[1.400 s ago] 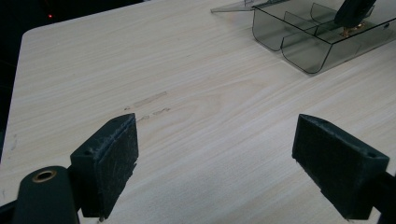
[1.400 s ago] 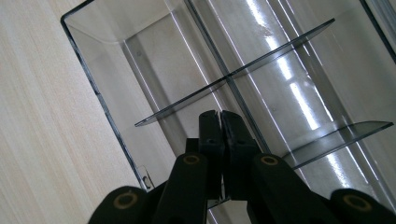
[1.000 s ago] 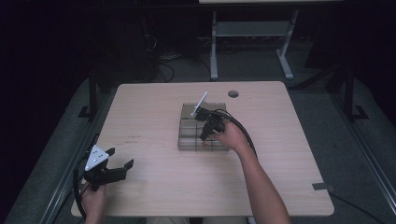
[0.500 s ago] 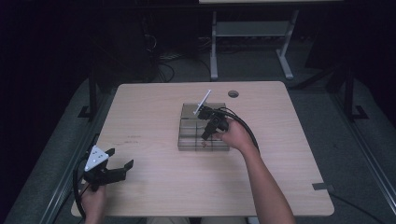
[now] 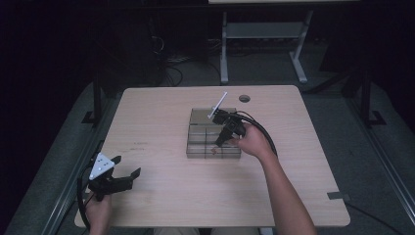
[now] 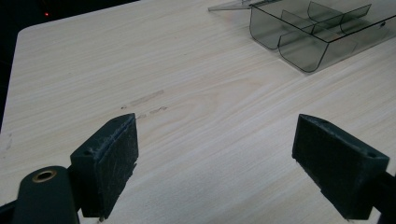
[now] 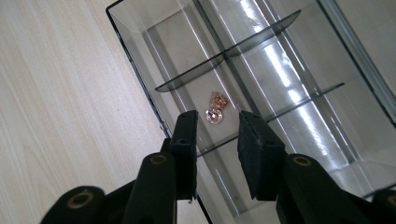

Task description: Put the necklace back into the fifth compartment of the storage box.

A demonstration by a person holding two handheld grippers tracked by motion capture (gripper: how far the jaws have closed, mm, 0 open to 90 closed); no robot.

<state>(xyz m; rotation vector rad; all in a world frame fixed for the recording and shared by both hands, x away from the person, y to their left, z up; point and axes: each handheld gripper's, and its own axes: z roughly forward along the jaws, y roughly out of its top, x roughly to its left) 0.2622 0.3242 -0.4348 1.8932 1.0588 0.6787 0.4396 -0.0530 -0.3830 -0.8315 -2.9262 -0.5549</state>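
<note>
We judge the placing step nearly done: our right hand-held gripper, jaws just parting and empty, hovers above the pink trinket lying in the clear organizer's compartment (left hand-held gripper open over the counter); next, withdraw cleanly.

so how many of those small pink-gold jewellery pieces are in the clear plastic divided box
1: a small pink-gold jewellery piece lies on the floor of one near-row compartment of the clear plastic divided box, just beyond the right gripper, whose jaws have just been opening. Glare and the hand may hide others.
</note>
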